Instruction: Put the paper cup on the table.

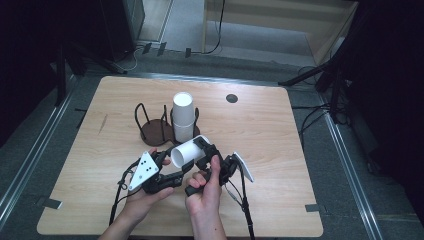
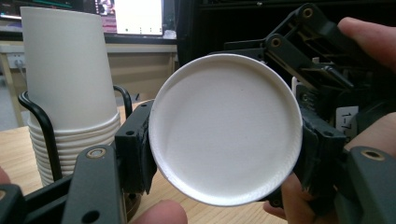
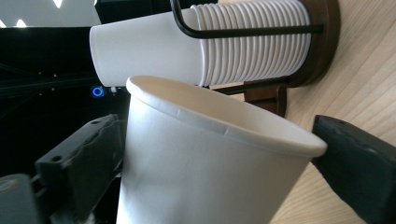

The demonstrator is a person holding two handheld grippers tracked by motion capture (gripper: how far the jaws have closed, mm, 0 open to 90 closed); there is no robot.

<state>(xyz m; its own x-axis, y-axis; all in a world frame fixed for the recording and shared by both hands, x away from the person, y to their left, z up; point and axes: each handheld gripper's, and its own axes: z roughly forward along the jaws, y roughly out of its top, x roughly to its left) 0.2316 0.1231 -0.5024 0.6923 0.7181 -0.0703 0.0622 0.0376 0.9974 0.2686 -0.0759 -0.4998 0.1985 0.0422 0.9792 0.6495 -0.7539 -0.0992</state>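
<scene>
Cup lies on its side above the desk, at 6 o'clock from the stack in its rack. Left gripper is clamped on the base end, steadying it. Right gripper straddles the rim end; whether its pads press cannot be told.

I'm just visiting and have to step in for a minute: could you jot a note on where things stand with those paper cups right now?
Left gripper: shut on the base of the loose cup, which lies sideways above the table.
Right gripper: jaws either side of the cup's rim end; grip unclear.
Cup stack: upright in the wire holder.
Done: one cup is off the stack.
Left: probably passing it to the right gripper and setting it down.
</scene>
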